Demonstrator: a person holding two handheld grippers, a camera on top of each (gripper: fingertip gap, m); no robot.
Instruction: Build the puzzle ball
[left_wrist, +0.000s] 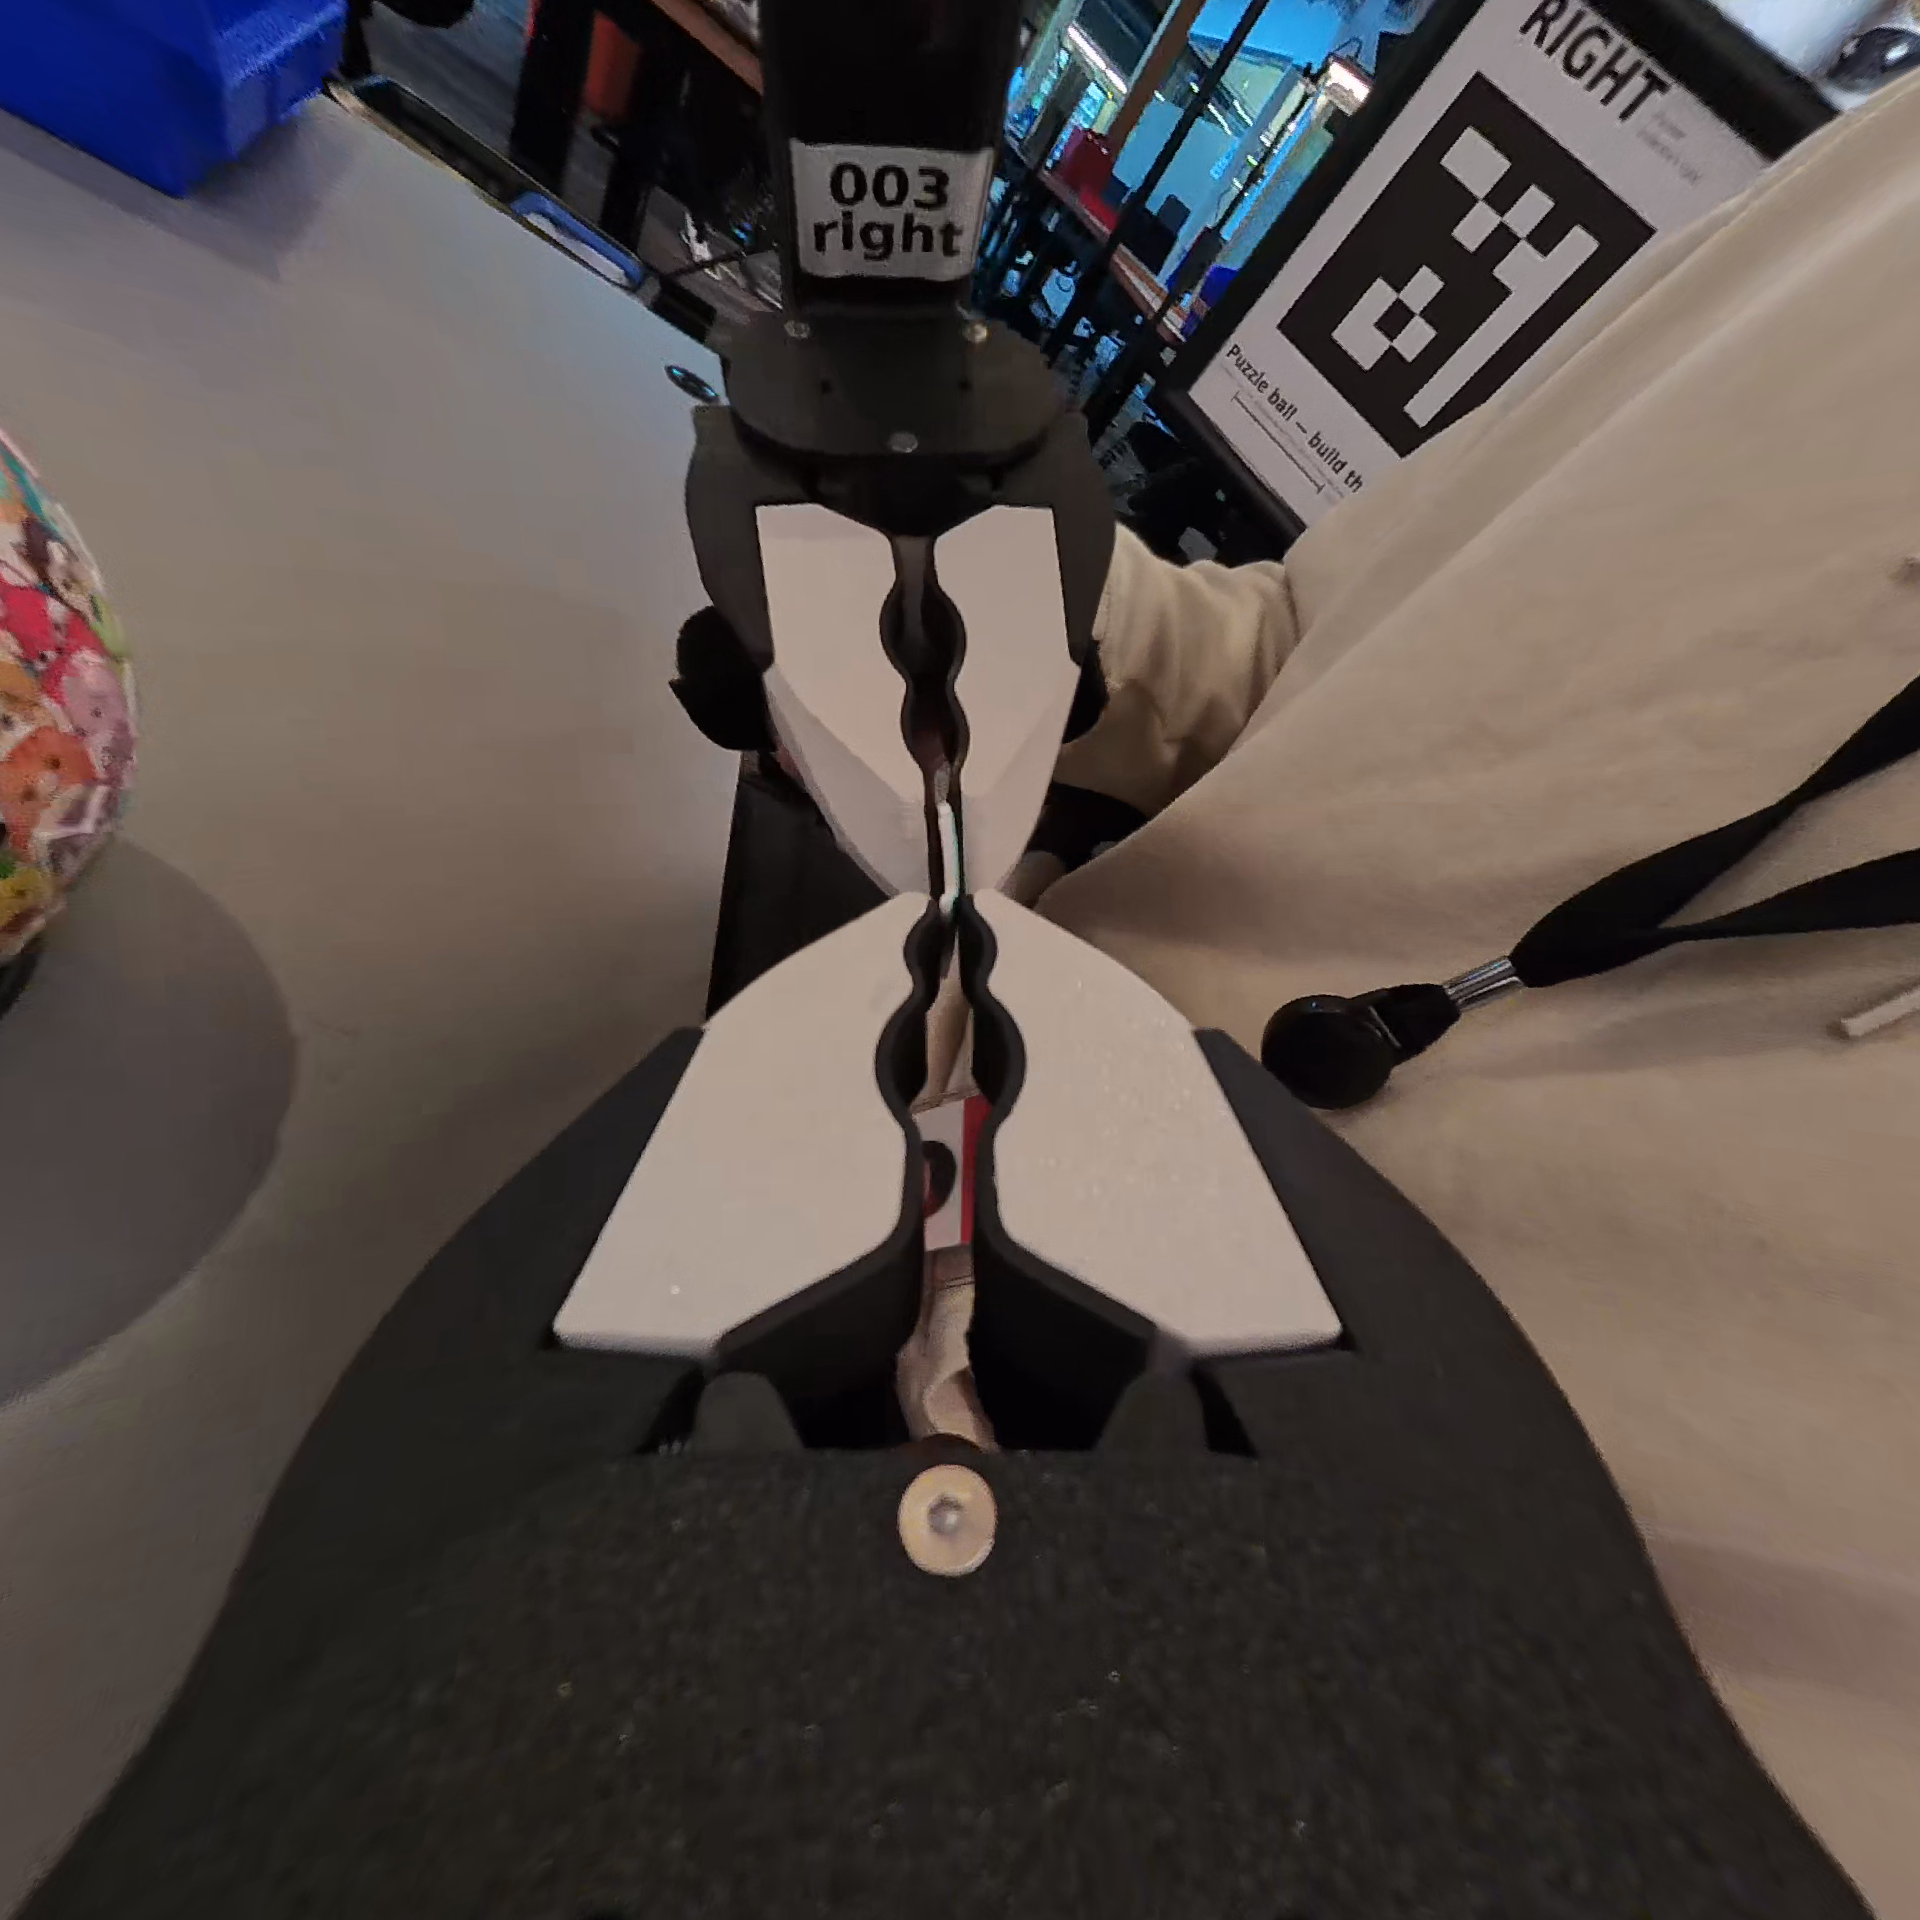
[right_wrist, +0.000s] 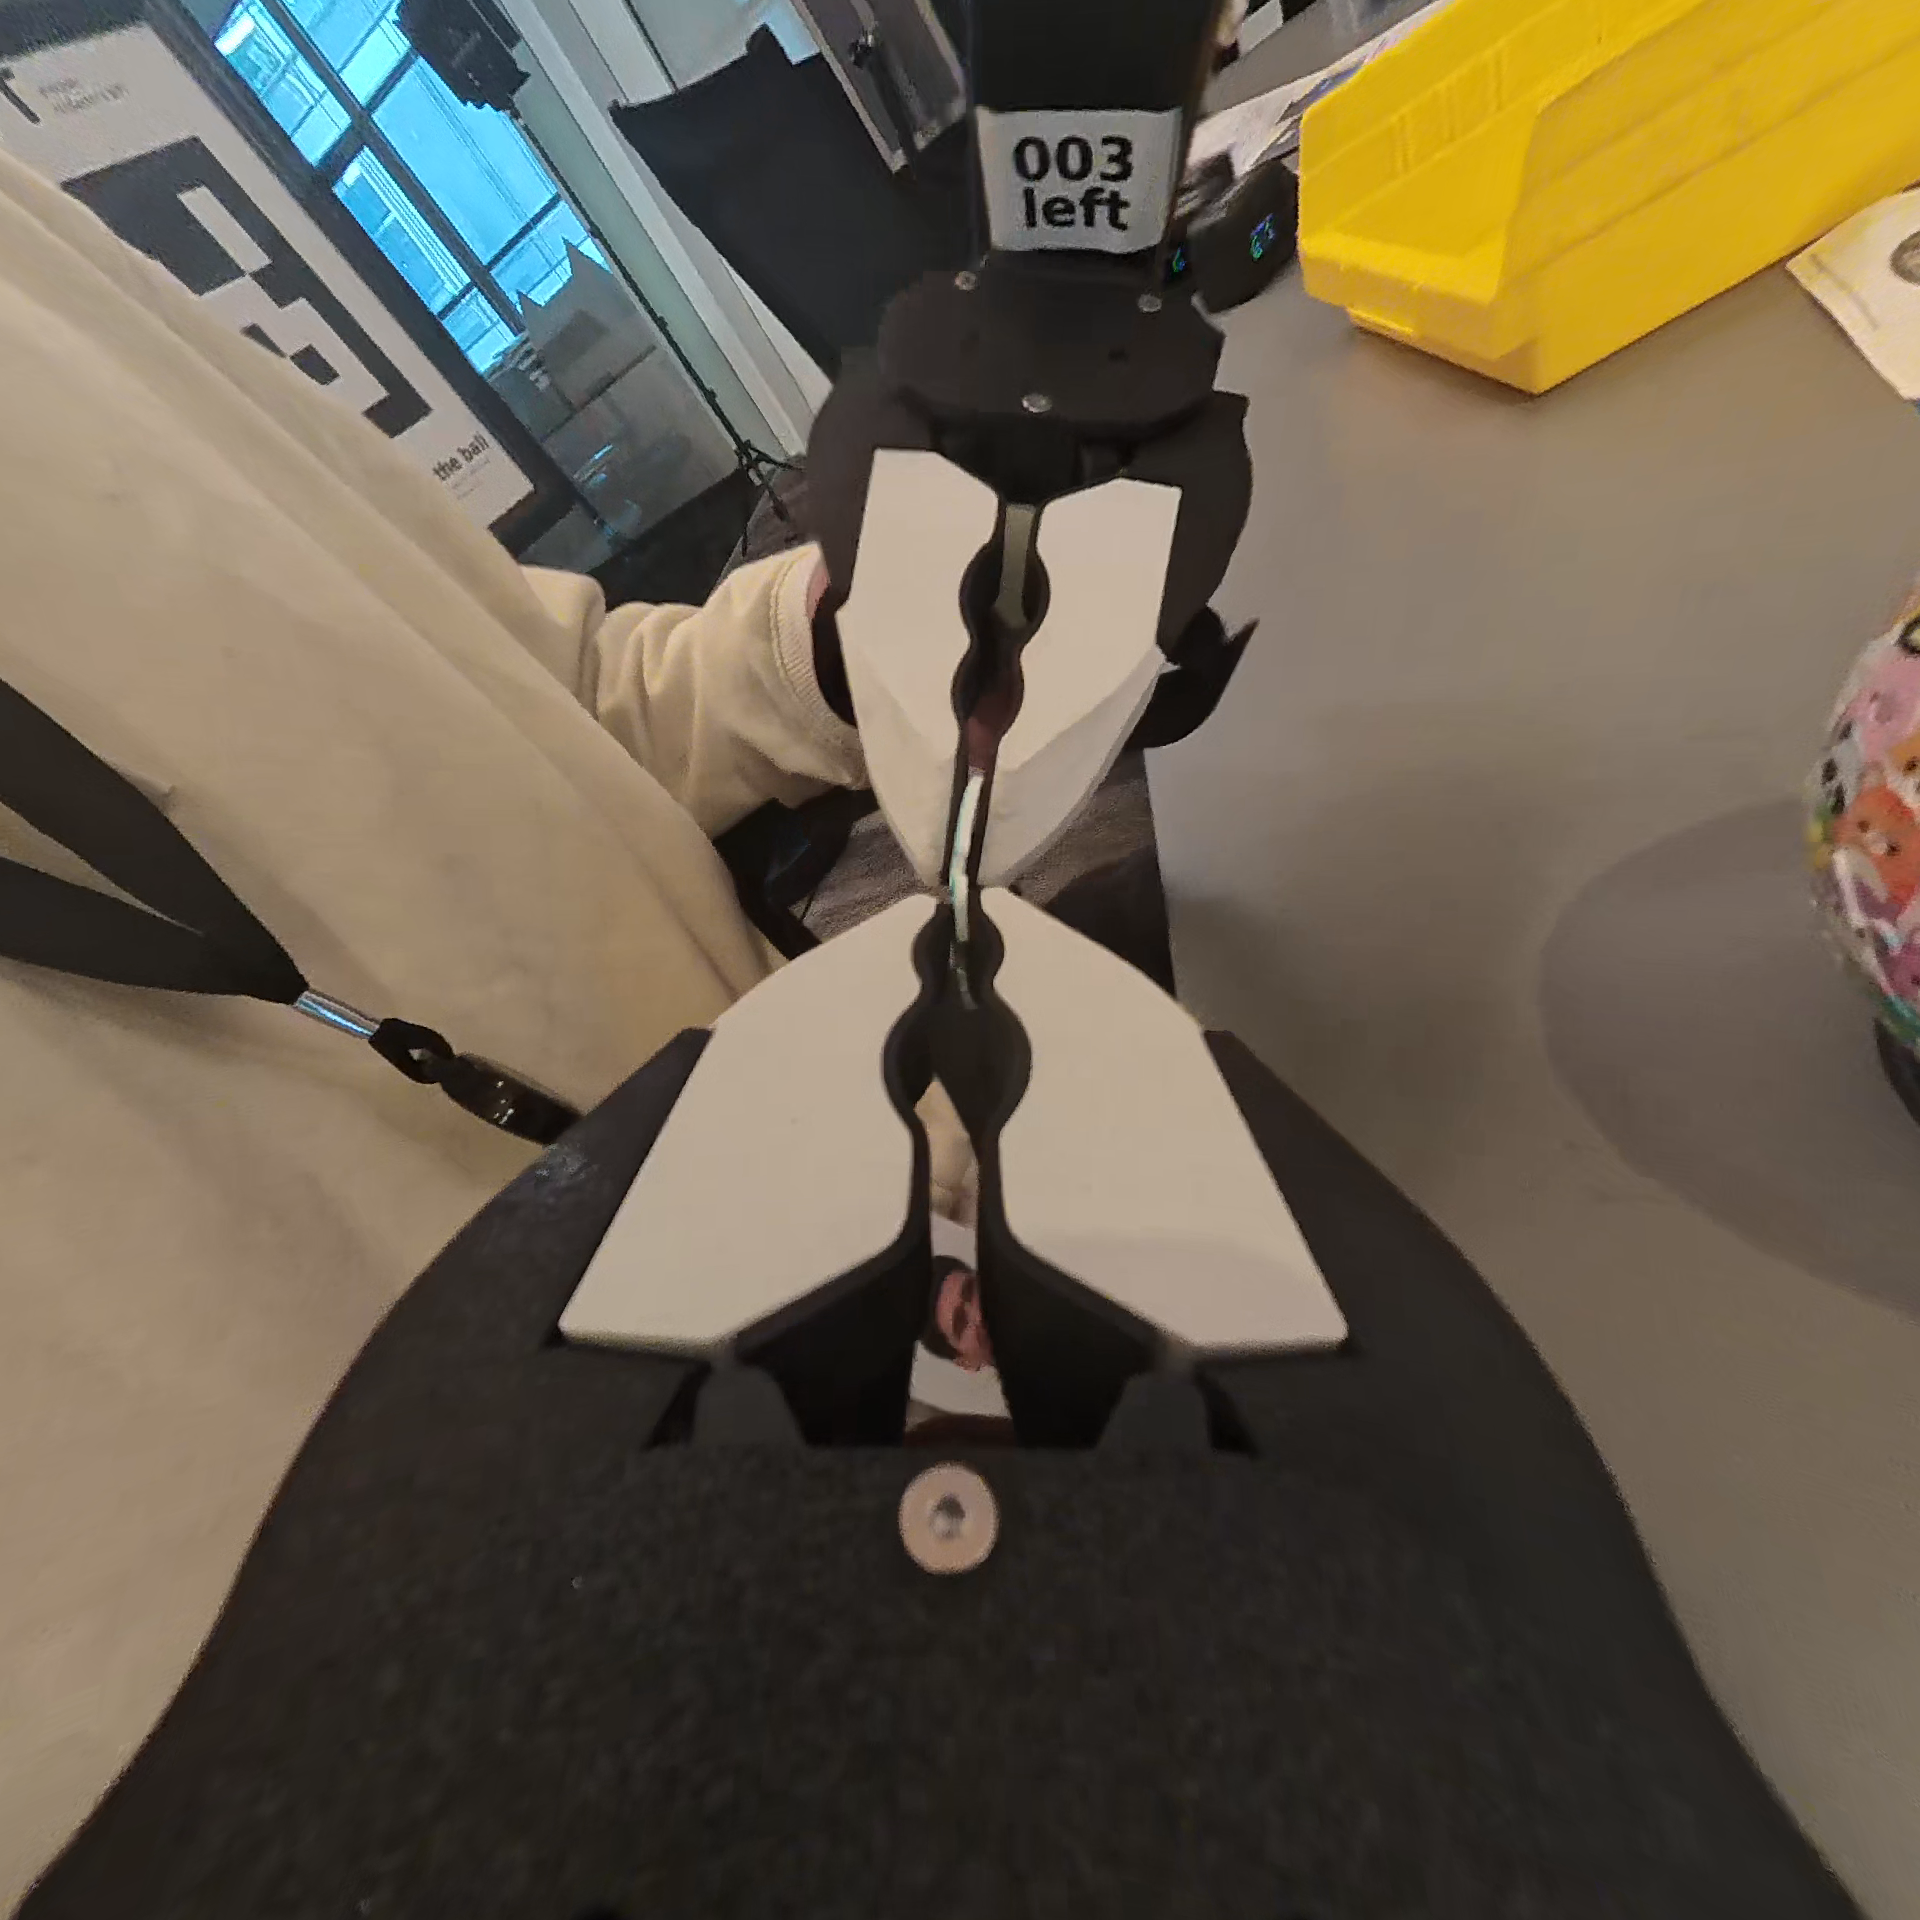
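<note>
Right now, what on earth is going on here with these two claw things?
A person in a cream top holds a gripper in each hand, pointed tip to tip. The left gripper and right gripper both have their jaws closed on a thin piece, seen edge-on between them. The colourful ball sits off to the side on the grey table, untouched.

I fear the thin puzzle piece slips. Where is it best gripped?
By its flat faces, coming end-on along its edge: the piece is thin and stands edge-on between the fingertips. The left gripper and right gripper pinch opposite ends this way.
</note>
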